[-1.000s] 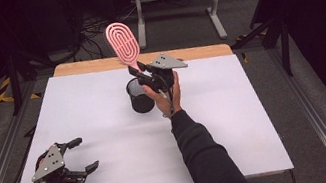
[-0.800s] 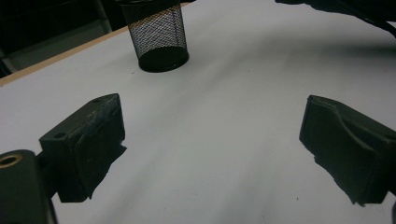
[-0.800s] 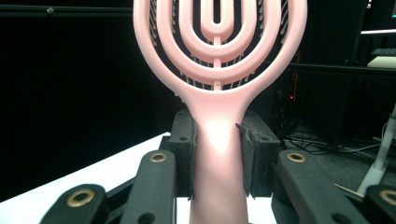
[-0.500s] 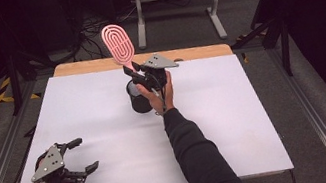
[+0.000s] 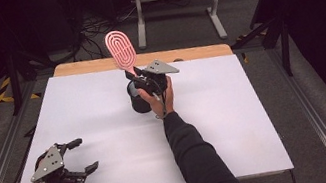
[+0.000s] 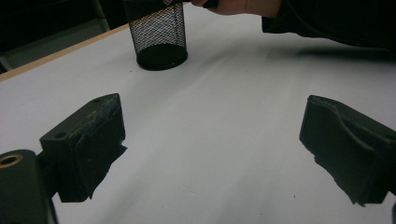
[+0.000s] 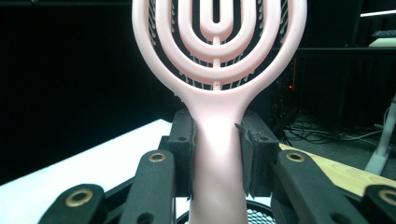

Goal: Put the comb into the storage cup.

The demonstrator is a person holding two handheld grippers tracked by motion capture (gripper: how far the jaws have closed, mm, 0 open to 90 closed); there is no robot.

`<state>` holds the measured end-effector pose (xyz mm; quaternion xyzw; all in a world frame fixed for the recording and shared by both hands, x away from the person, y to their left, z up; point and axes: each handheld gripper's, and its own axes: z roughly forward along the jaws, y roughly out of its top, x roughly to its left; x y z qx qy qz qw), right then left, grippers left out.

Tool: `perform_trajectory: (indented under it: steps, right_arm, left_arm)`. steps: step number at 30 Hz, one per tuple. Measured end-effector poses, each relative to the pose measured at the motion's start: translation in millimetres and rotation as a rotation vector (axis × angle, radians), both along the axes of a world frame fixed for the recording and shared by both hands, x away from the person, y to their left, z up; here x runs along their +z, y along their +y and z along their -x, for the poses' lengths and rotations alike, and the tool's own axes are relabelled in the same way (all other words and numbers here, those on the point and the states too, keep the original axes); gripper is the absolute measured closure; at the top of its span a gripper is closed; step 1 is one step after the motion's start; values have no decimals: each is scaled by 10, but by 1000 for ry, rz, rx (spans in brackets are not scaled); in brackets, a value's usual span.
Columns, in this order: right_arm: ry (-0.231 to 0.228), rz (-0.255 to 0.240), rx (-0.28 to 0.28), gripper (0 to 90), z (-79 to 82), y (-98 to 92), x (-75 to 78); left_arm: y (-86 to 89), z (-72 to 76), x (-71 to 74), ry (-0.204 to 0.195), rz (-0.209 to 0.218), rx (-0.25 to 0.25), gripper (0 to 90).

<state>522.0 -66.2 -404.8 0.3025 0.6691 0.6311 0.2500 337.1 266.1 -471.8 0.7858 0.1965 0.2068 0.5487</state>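
Item: pink hairbrush [image 7: 218, 74], handle clamped upright in my right gripper [image 5: 145, 80] over black mesh cup [image 5: 137, 97]; left gripper [image 5: 75, 156] idle, agape; next: lower handle straight in.

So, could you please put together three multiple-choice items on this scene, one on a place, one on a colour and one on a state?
1. Where is the mesh cup?
A. on the white table
B. on the floor
C. in the left gripper

2. What colour is the hairbrush?
A. blue
B. pink
C. green

3. How are the left gripper's fingers?
A. shut on the cup
B. shut on the brush
C. open, holding nothing

Answers: 1 A, the cup stands on the white top. 2 B, its slotted head is pink above the right gripper, which clamps its handle. 3 C, bare table shows between the spread fingers.
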Motion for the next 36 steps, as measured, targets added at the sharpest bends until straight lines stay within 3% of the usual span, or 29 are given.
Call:
perform_trajectory:
  steps: [16,27,36]
  right_arm:
    - [14,-10,-10,690,-54,-99,-118]
    - [24,29,-17,675,-51,-96,-168]
    - [47,31,-24,667,-55,-124,-203]
  left_arm:
    - [12,-14,-16,9,-1,-4,76]
    - [22,-8,-21,13,-3,-2,75]
    - [27,-7,-24,13,-6,-2,75]
